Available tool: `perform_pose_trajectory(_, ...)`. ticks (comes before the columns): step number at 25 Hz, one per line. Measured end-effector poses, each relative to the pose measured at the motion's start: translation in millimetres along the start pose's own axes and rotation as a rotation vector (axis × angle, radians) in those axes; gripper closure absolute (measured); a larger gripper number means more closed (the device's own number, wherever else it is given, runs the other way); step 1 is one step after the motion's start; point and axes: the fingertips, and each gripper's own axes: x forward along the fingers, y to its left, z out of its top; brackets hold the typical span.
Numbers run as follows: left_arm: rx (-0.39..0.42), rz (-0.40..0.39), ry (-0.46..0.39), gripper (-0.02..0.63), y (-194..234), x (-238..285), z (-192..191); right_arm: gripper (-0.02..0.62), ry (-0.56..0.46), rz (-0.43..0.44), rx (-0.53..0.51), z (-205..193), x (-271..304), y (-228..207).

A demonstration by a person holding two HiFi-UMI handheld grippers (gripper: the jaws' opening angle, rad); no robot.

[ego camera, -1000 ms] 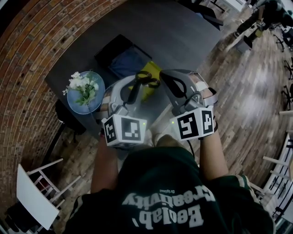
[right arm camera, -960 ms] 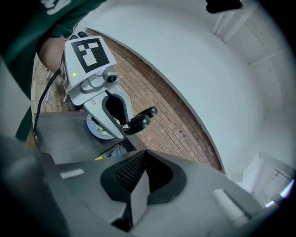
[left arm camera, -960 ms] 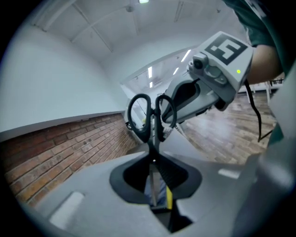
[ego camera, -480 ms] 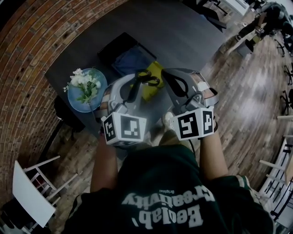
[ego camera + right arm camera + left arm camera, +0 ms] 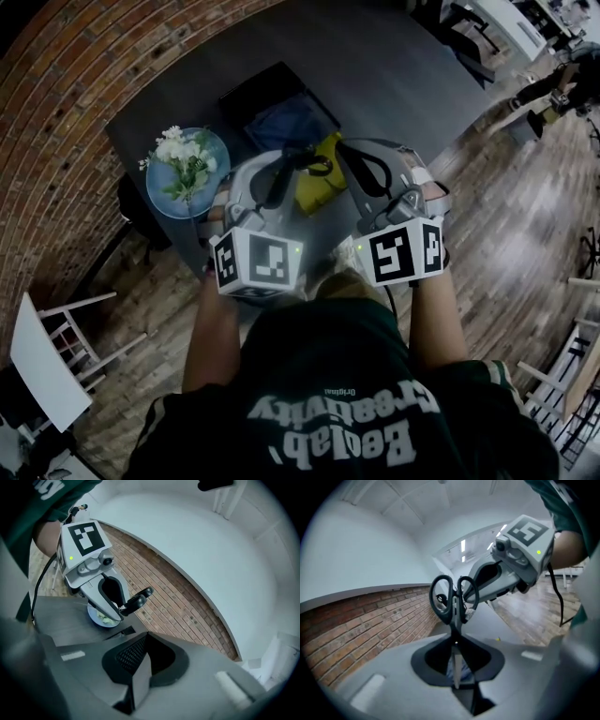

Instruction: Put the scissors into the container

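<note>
Overhead, container [image 5: 246,94], up close, scissors [image 5: 454,606] clamped

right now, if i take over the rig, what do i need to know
Left gripper: shut on the scissors, blades between the jaws, handles sticking out ahead.
Right gripper: shut, empty.
Container: dark open box on the table, ahead of both grippers; the scissors seem short of it.
Done: scissors picked up.
Left: carry them over the container and release.

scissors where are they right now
In the head view's centre, the scissors are held by the blades in the left gripper, handles out over the table, beside a yellow item and right of the flower plate.
</note>
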Motion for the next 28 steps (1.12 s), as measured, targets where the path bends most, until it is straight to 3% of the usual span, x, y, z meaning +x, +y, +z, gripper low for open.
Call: perform_pose_trajectory(28, -0.174, 0.095, 0.248, 0.546, -16.3, 99.4, 0.7, 0.589, -0.201, 0.221, -0.018, -73.6, 56.0, -57.4)
